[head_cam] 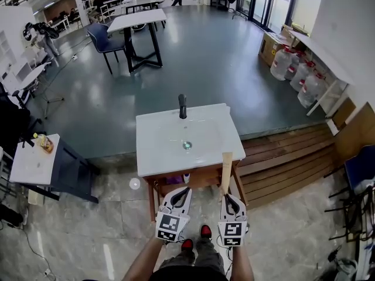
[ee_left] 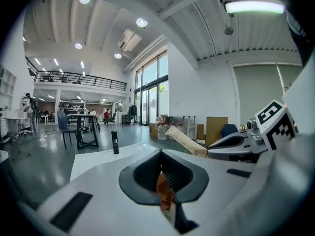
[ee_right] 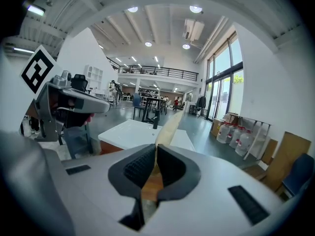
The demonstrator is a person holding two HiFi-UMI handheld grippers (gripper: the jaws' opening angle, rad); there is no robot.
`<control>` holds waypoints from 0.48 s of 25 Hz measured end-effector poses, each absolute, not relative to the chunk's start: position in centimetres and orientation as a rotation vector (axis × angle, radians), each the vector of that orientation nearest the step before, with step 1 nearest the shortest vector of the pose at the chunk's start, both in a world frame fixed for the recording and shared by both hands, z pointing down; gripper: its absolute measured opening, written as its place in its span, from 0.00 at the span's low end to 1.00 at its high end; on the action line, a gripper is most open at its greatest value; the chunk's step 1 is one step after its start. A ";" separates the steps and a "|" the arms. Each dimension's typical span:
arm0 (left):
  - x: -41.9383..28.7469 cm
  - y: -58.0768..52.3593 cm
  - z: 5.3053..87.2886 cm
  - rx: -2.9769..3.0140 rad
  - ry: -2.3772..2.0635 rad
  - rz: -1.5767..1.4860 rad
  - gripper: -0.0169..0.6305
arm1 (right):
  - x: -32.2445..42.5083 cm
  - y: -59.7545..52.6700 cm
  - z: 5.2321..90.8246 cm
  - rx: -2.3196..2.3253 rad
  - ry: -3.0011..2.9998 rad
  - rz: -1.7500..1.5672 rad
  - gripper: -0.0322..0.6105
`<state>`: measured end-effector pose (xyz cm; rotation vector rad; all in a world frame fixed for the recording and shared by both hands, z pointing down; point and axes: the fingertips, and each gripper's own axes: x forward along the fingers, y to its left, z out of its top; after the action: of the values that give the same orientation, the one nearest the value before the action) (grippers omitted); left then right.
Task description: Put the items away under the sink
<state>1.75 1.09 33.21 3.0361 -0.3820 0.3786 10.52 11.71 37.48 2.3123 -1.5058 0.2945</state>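
Observation:
A white sink (head_cam: 153, 152) with a black faucet (head_cam: 182, 106) sits on a wooden cabinet (head_cam: 202, 181) right in front of me. My right gripper (head_cam: 227, 196) (ee_right: 155, 149) is shut on a long, flat beige strip (head_cam: 225, 171) (ee_right: 170, 127). The strip sticks up past the sink's right front corner and also shows in the left gripper view (ee_left: 184, 140). My left gripper (head_cam: 186, 189) (ee_left: 161, 155) is level with the cabinet front, left of the right one. Its jaws are together, with only an orange-brown sliver between the pads that I cannot identify. A small white bottle (head_cam: 186, 178) shows under the sink.
A small white side table (head_cam: 32, 164) stands at the left. Wooden steps (head_cam: 287, 157) run along the right of the sink. Water jugs (head_cam: 299, 72) line the far right wall. A black-legged table (head_cam: 137, 22) and a blue chair (head_cam: 102, 40) stand further back.

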 end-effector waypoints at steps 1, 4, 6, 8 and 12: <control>1.6 1.2 33.6 3.028 -0.383 0.388 0.04 | 10.4 11.9 37.8 2.307 -1.508 0.305 0.11; 1.3 1.4 34.9 3.001 -0.396 0.419 0.04 | 9.9 12.3 39.1 2.285 -1.522 0.339 0.11; 1.2 1.5 36.0 2.978 -0.411 0.443 0.04 | 9.7 12.5 40.1 2.272 -1.531 0.359 0.11; 1.3 1.6 37.2 2.957 -0.429 0.465 0.04 | 9.7 12.7 41.2 2.254 -1.546 0.383 0.11; 1.3 2.1 39.3 2.928 -0.467 0.507 0.04 | 9.6 12.9 43.6 2.209 -1.595 0.431 0.11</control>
<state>1.33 2.13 39.29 2.9283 -0.4674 0.5068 9.60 12.92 43.64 2.2087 -1.5948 0.4306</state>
